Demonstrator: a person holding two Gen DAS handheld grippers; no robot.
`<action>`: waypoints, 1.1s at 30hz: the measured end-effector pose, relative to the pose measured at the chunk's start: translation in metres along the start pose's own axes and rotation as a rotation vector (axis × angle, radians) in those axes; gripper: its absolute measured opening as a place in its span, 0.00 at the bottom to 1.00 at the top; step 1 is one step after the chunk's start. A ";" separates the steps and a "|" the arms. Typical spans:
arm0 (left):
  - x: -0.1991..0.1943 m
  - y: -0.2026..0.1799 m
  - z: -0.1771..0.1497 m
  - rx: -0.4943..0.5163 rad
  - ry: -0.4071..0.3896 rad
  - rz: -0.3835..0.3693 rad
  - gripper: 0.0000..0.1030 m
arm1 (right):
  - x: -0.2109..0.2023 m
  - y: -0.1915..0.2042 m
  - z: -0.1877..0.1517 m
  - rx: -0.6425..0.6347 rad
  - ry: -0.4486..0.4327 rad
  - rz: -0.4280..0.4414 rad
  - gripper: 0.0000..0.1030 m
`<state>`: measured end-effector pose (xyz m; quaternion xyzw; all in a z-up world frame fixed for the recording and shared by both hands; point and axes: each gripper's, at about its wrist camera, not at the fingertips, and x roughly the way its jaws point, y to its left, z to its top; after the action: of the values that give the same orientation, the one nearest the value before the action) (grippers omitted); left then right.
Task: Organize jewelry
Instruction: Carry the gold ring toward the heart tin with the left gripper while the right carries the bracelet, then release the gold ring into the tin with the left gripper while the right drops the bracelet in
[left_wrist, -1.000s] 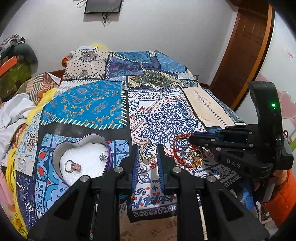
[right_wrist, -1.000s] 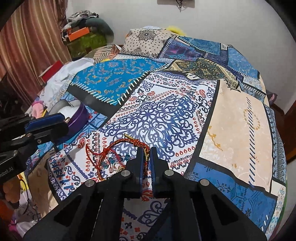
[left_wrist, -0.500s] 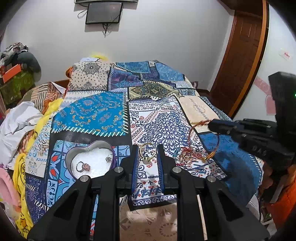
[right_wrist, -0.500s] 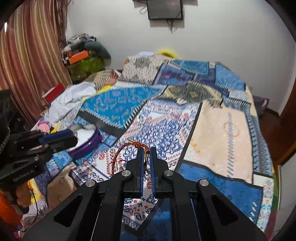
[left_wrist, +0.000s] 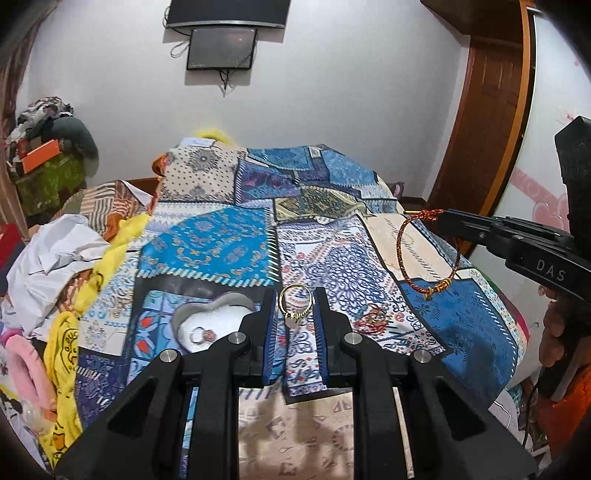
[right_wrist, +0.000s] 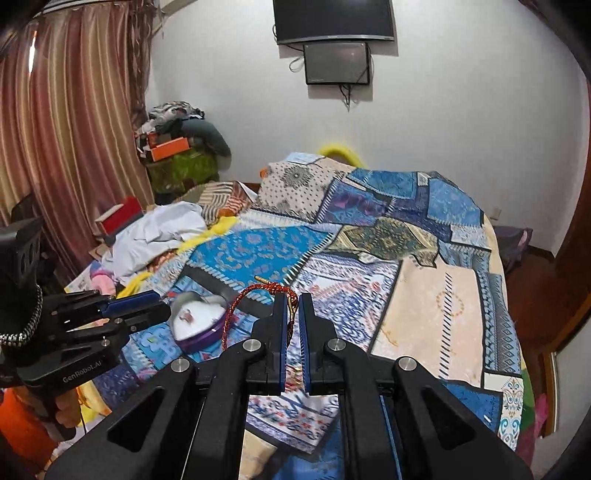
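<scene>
Item 1, left gripper (left_wrist: 295, 308): my jaws are clamped on a gold ring (left_wrist: 294, 302), band upright between the blue pads, a small charm hanging under it; held up off the bed, centre of the left wrist view

Item 2, right gripper (right_wrist: 291, 314): my jaws are pinched nearly together on a red cord bracelet (left_wrist: 424, 254), gripped near its knotted end. The loop hangs free from the tips, its gold bead at the bottom, clear of the bed; upper right of the left wrist view

Item 3, heart-shaped tin (left_wrist: 210, 317): open, white lining, on the patchwork bedspread (left_wrist: 207, 247). One ring with a pink stone (left_wrist: 201, 335) lies inside

Governing relation: the tin lies just left of and below my left gripper in its own view, partly hidden behind the left finger. In the right wrist view it sits left of centre, beyond the dangling loop, with the left gripper nearer to it. I judge the ring goes in first, by a short move left and down; the bracelet has the longer reach

Risk, as I judge it: the slack loop may drape over the tin's rim
</scene>
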<state>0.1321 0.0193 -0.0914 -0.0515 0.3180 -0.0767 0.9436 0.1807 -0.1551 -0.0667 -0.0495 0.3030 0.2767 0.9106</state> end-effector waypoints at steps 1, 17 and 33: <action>-0.003 0.003 0.000 -0.002 -0.005 0.006 0.17 | 0.001 0.004 0.001 0.003 0.000 0.000 0.05; -0.024 0.062 -0.013 -0.077 -0.021 0.102 0.17 | 0.046 0.067 0.010 -0.034 0.036 0.126 0.05; 0.010 0.097 -0.027 -0.142 0.037 0.111 0.17 | 0.106 0.099 0.003 -0.066 0.153 0.178 0.05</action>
<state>0.1341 0.1116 -0.1328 -0.0990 0.3421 -0.0023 0.9344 0.1996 -0.0207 -0.1177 -0.0737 0.3656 0.3617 0.8544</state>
